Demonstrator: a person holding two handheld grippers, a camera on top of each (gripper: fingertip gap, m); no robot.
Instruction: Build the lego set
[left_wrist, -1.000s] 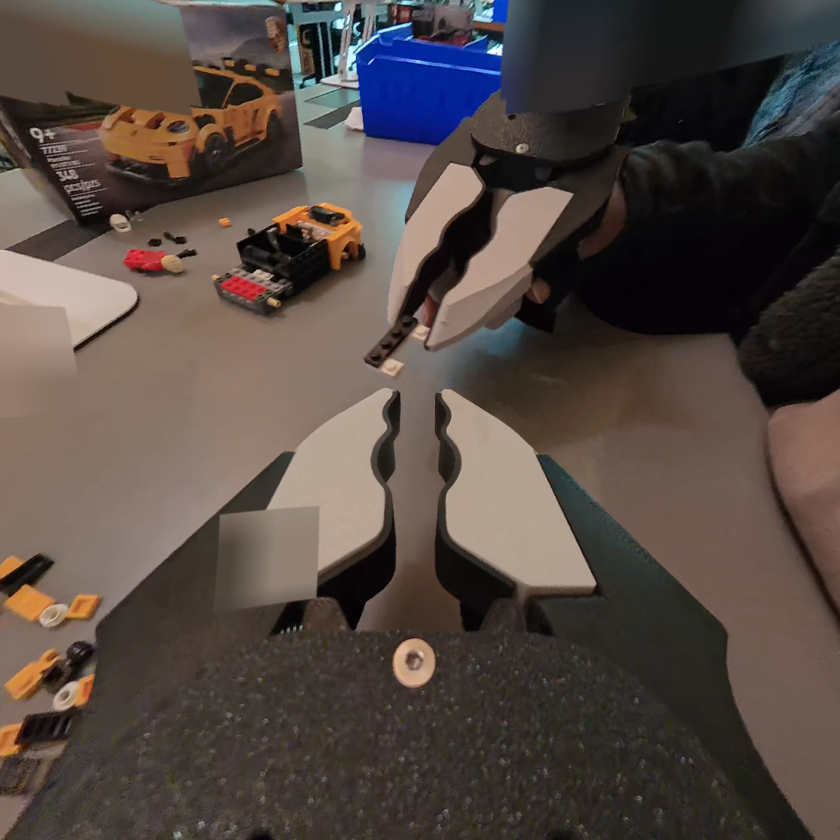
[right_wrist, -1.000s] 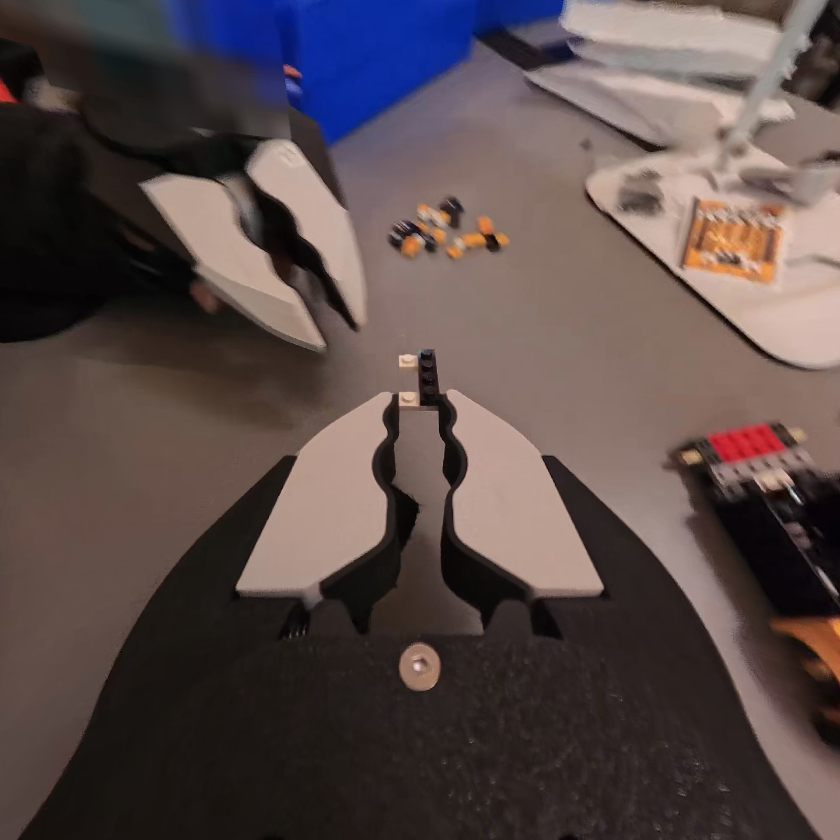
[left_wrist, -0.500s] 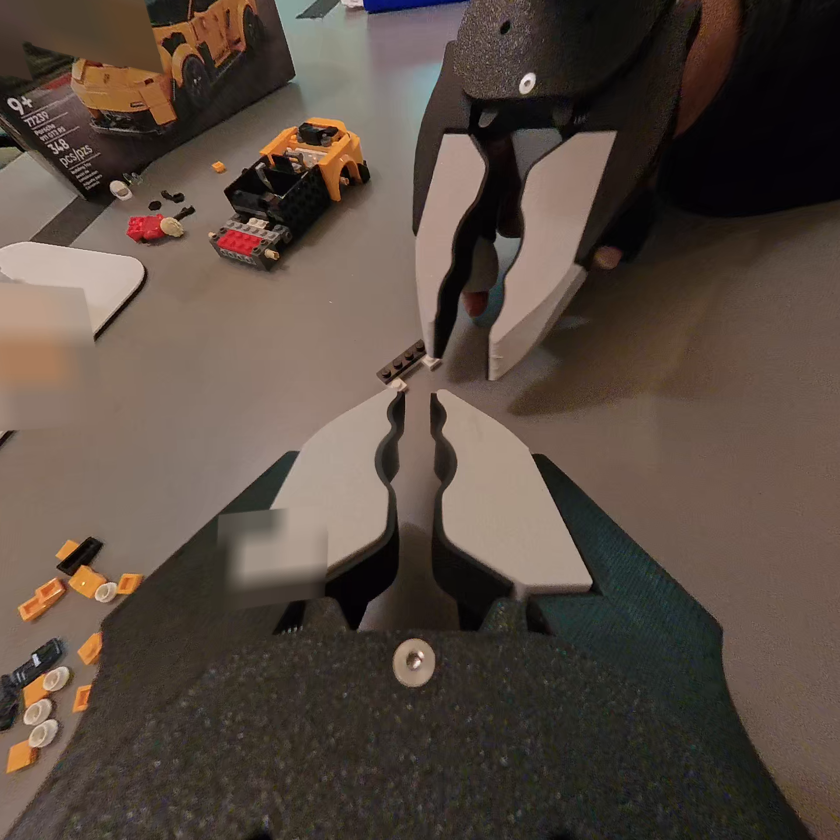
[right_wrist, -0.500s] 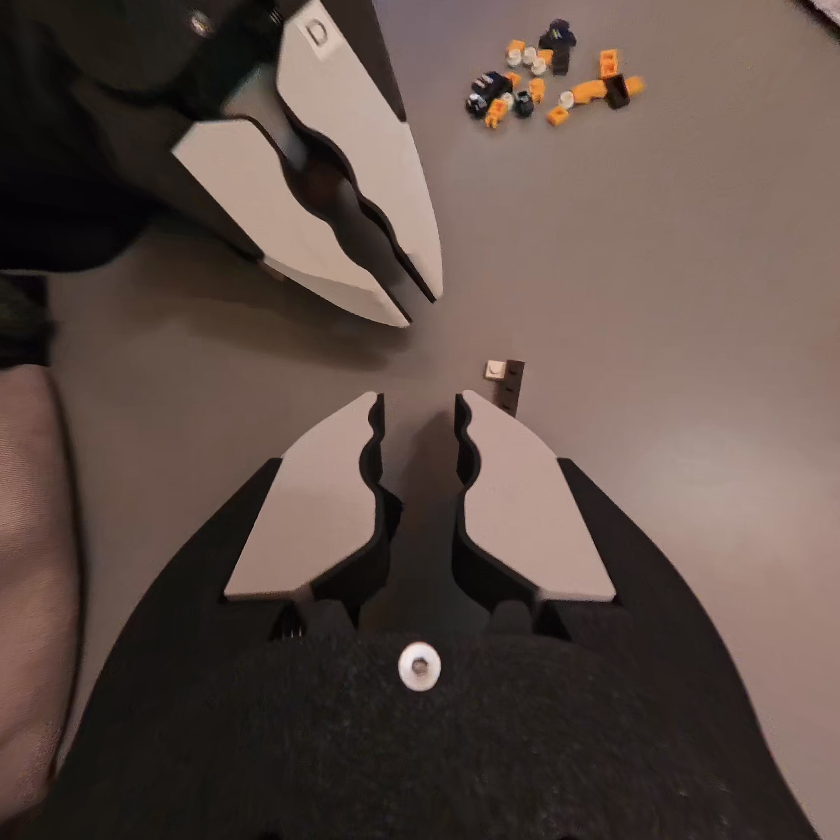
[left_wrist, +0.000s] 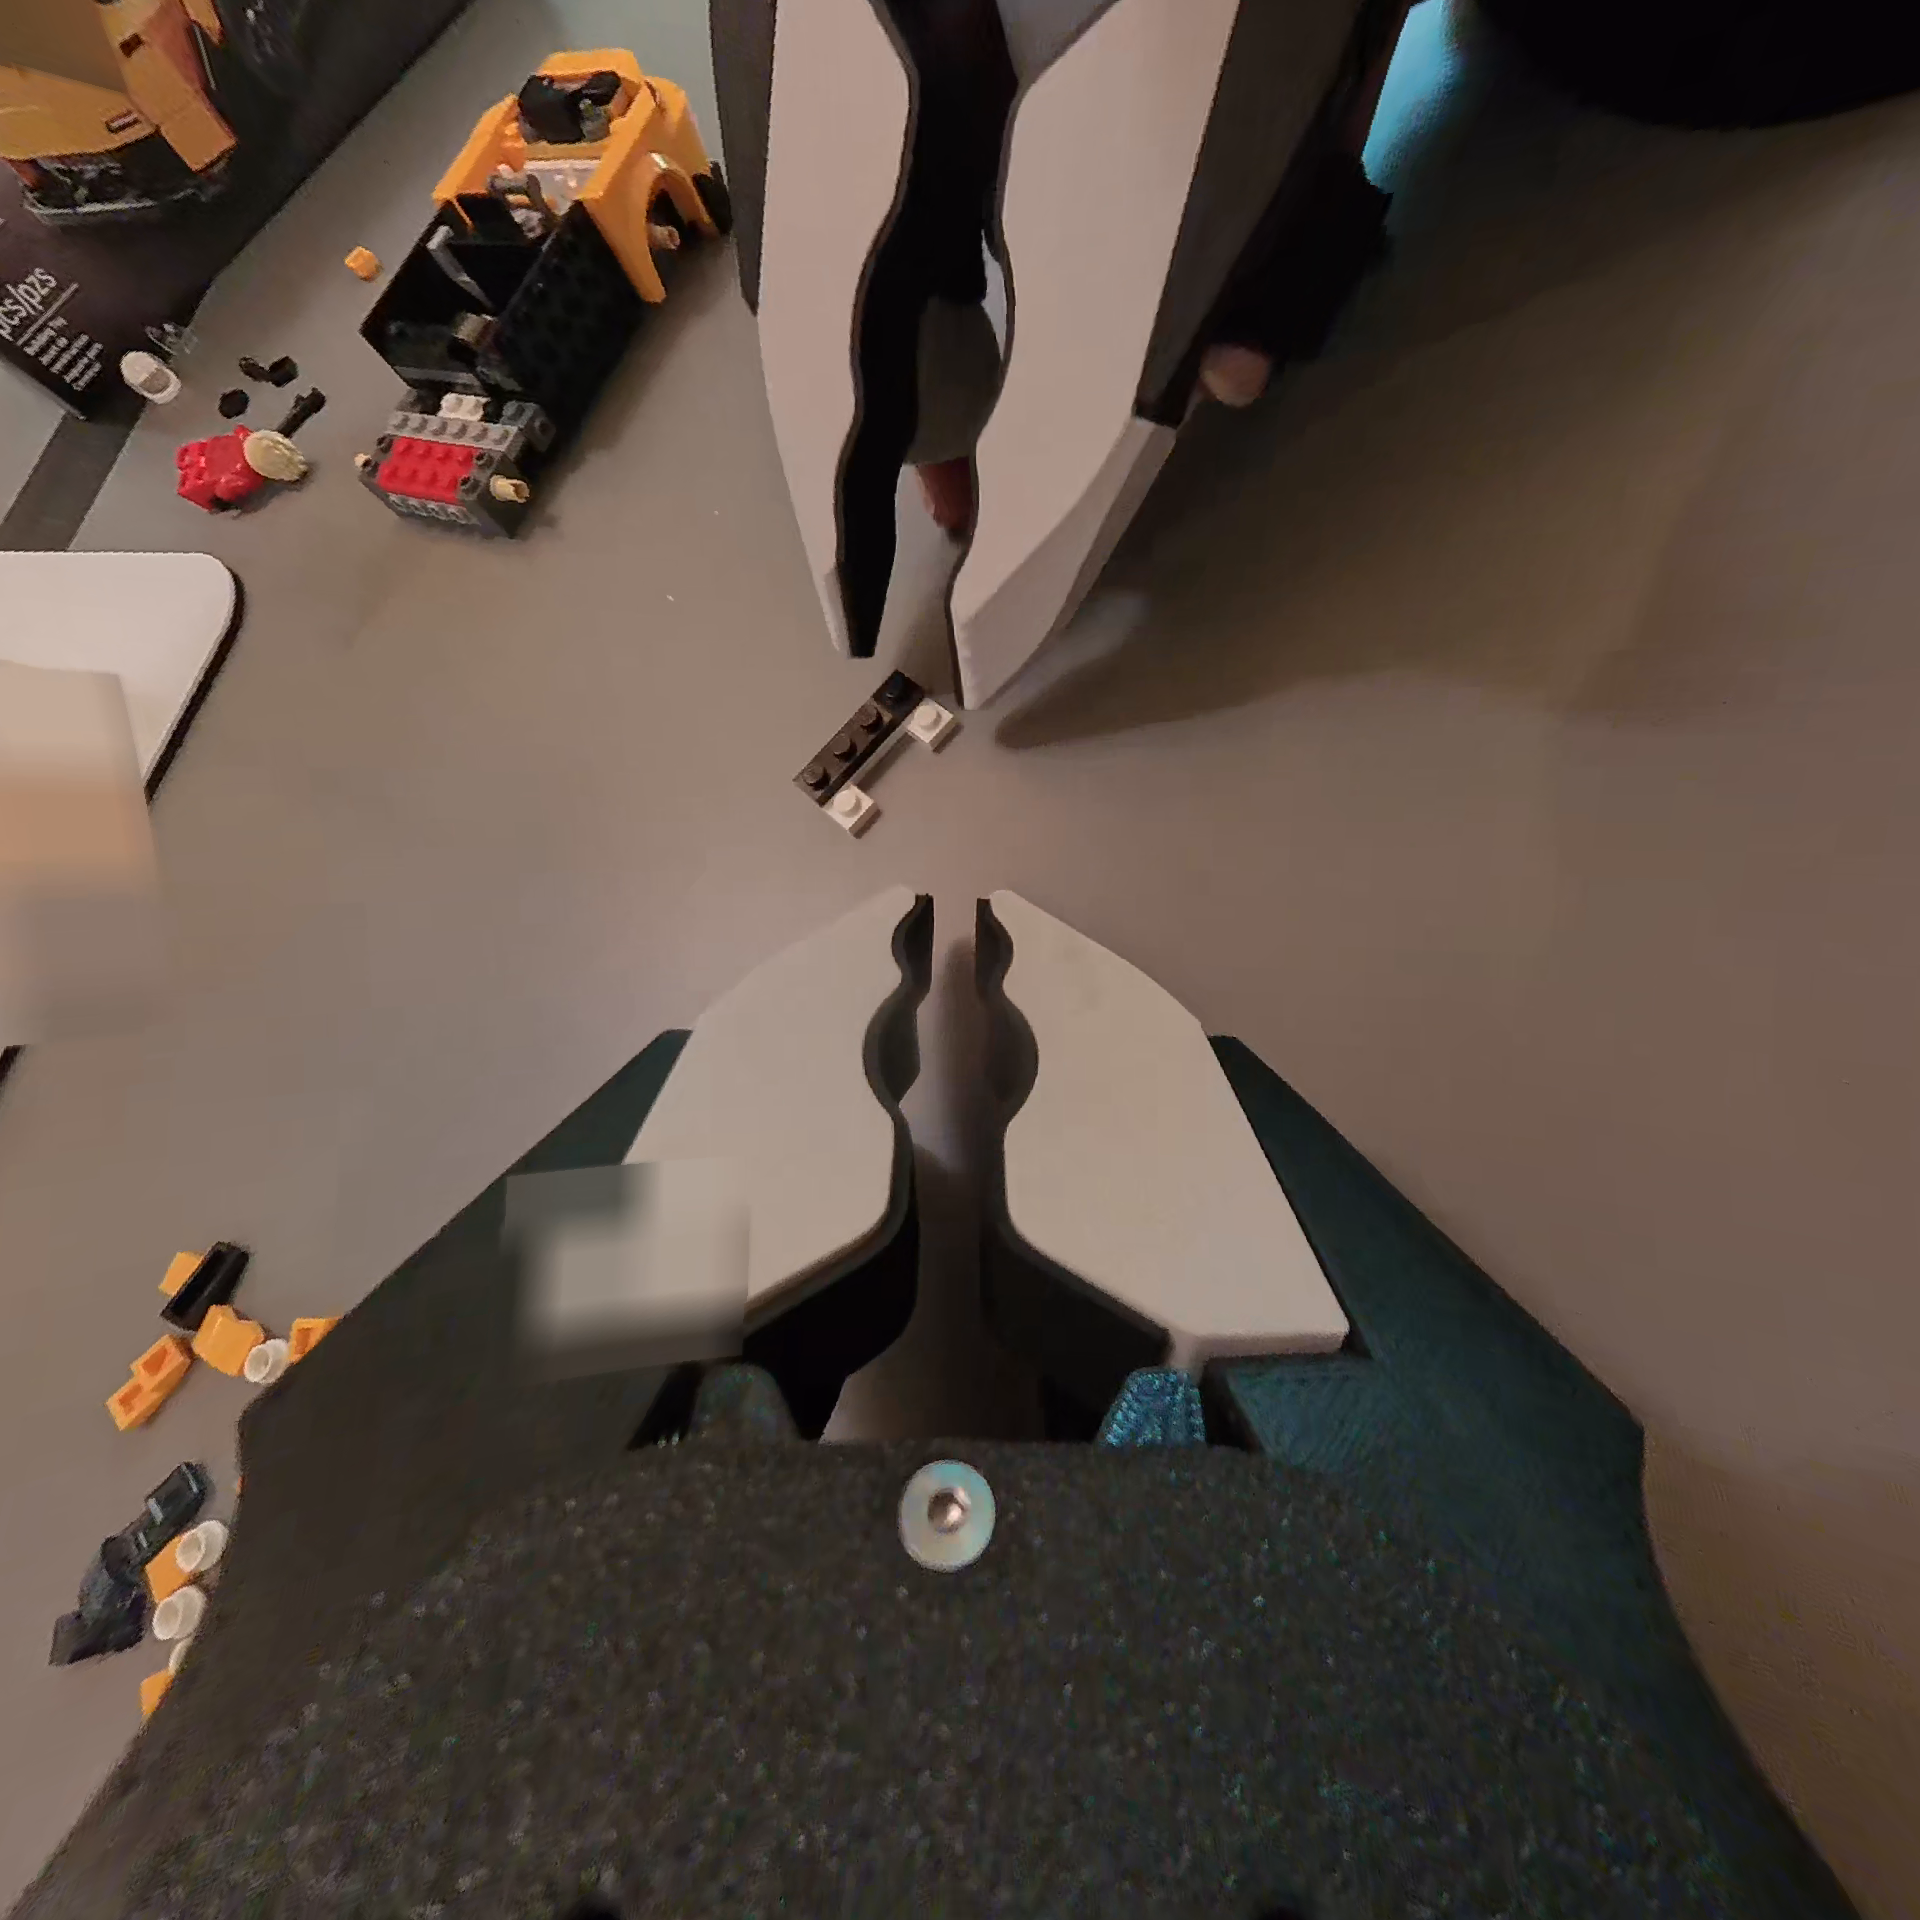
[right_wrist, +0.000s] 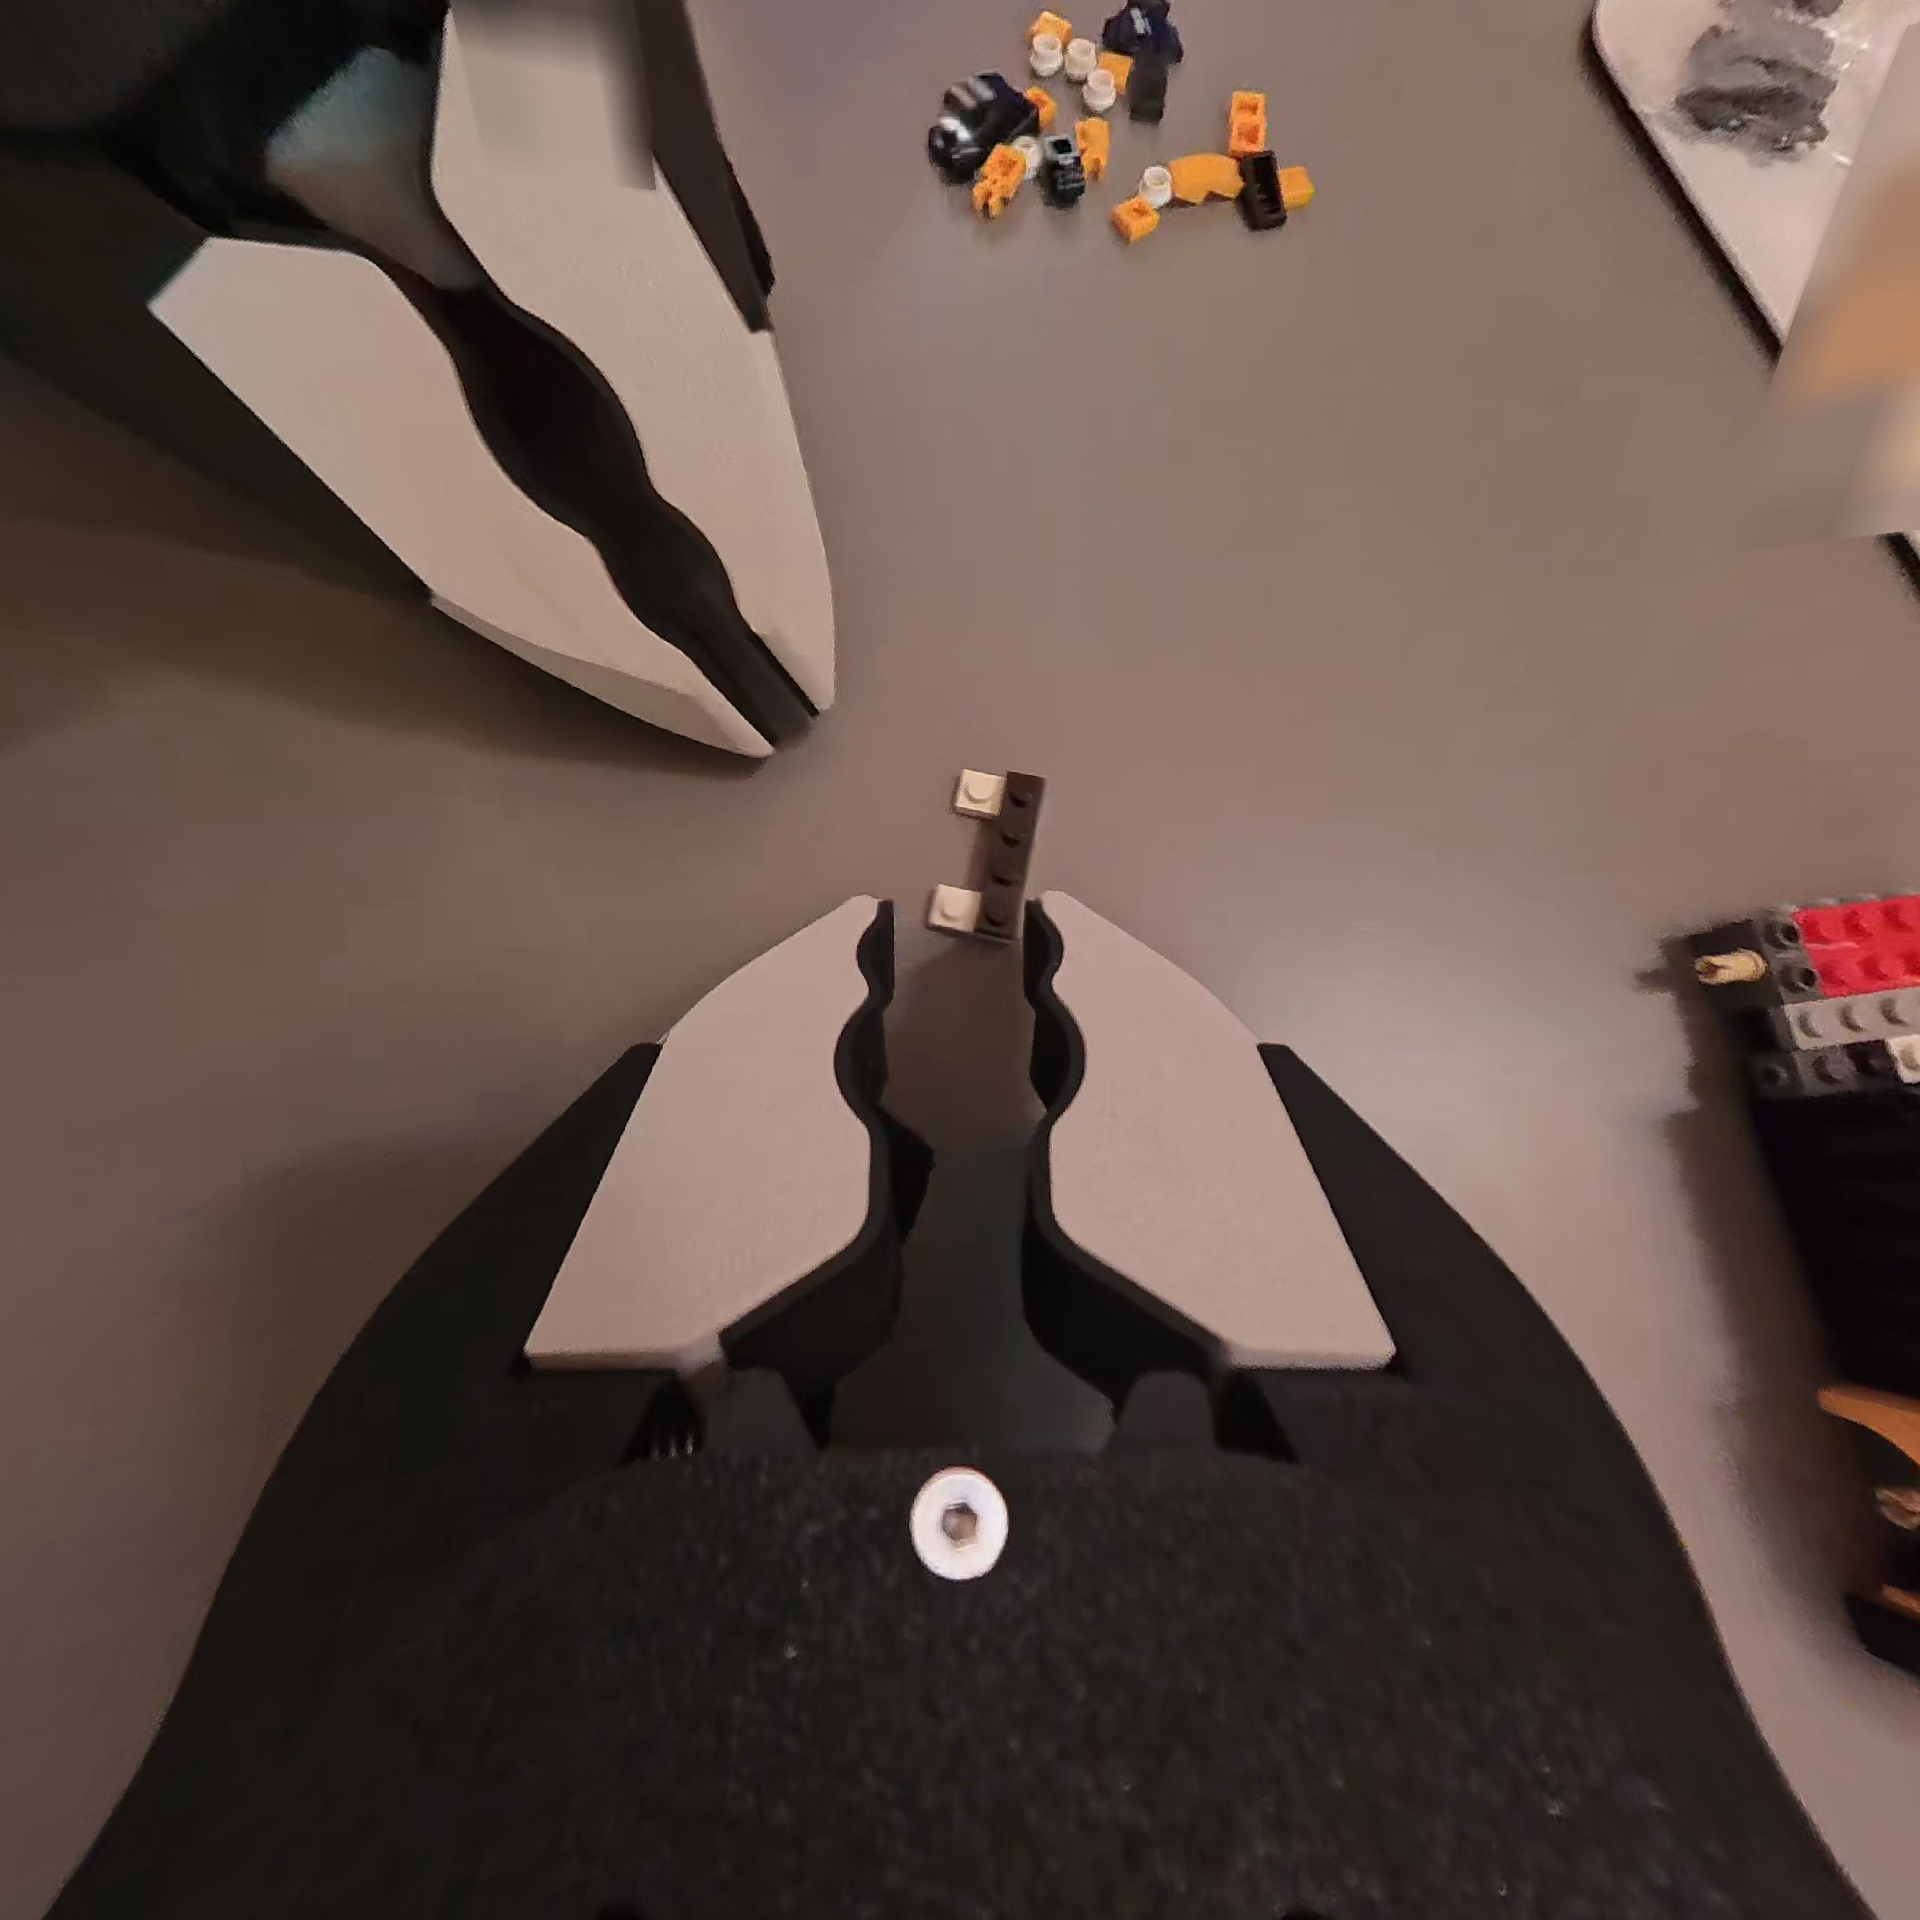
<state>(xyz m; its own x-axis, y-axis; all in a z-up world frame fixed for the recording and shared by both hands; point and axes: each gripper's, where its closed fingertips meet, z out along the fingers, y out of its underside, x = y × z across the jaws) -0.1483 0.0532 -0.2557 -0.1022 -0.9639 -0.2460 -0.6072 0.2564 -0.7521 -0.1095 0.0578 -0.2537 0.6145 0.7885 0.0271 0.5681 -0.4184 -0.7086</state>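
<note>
Car chassis (left_wrist: 520, 312) half-built; loose pieces (right_wrist: 1122, 135) wait. Black plate with white bits (left_wrist: 873, 753) on surface. Left gripper (left_wrist: 948, 902) nearly closed, empty; right gripper (right_wrist: 956, 914) spread, empty.

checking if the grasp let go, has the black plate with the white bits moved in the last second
Yes. The black plate went down: it hung tilted from the right gripper, now it lies flat on the grey table.

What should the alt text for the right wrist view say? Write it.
The open right gripper hovers over a small black plate with two white pieces lying on the grey table. The left gripper points in from upper left, loose orange and black pieces beyond.
</note>
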